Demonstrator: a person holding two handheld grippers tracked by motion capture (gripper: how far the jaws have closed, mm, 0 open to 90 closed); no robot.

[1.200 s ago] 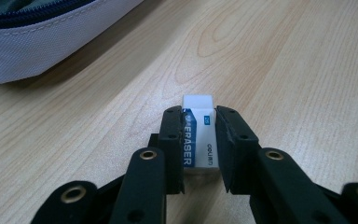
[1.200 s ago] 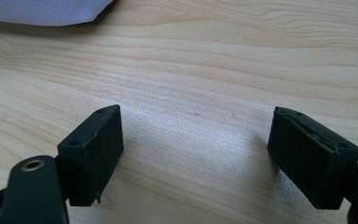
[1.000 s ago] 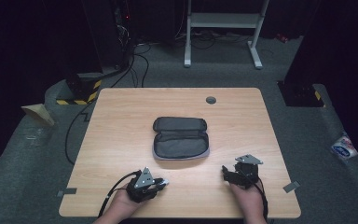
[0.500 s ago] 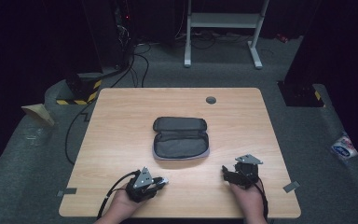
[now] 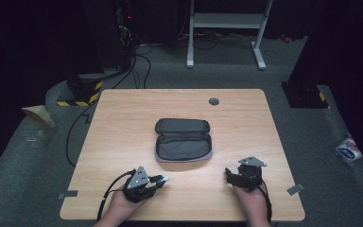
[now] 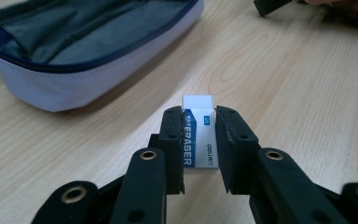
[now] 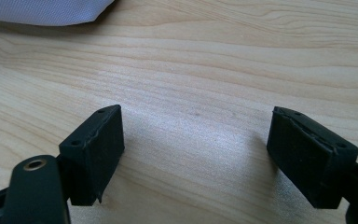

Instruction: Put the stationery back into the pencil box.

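A white eraser in a blue-printed sleeve sits clamped between the jaws of my left gripper, low over the table. From above, that left gripper rests near the front left edge, pointing right. An open grey pencil case with a dark lining lies flat at the table's middle; its pale side wall is just ahead of the eraser. My right gripper is near the front right, its jaws wide apart over bare wood.
The wooden table has a round grommet near its far edge. Cables run over the carpet at the left. A white stand is behind the table, and a small packet lies on the floor at right.
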